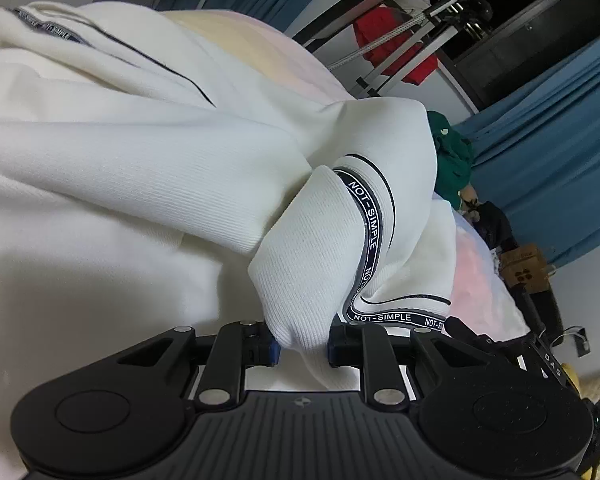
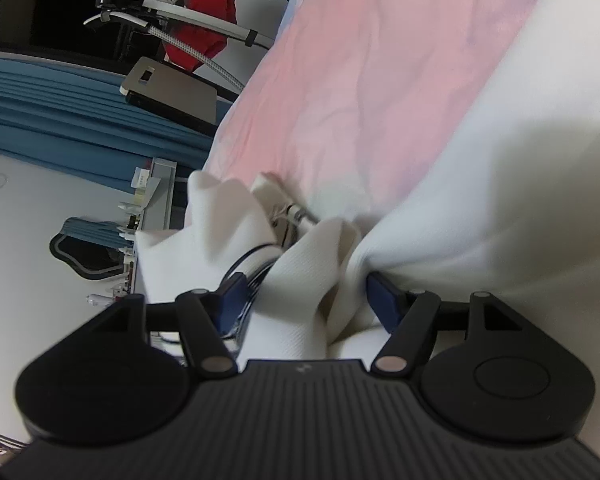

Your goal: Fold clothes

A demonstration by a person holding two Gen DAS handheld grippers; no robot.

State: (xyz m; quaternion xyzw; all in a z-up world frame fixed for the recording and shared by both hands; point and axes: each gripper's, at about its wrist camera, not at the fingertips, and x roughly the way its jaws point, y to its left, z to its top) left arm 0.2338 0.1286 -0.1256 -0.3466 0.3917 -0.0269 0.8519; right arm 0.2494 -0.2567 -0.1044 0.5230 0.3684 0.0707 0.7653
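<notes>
White ribbed garment (image 1: 140,168), bunched; black "NOT-SIMPLE" tape trim (image 1: 366,232).

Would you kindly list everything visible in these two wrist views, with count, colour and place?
white garment: one, white with dark NOT-SIMPLE trim, spread over the bed, bunched at both grippers
bedsheet: one, pink and pale blue, under the garment
red garment: one, red, hanging on the rack behind the bed
rack: one, silver metal, beyond the bed
green clothing: one heap, green, at the bed's far edge
curtains: blue, along the walls
cardboard box: one, brown, beside the bed
left gripper: black, blue pads, clamped on a garment fold
right gripper: black, blue pads, bunched garment between them
</notes>
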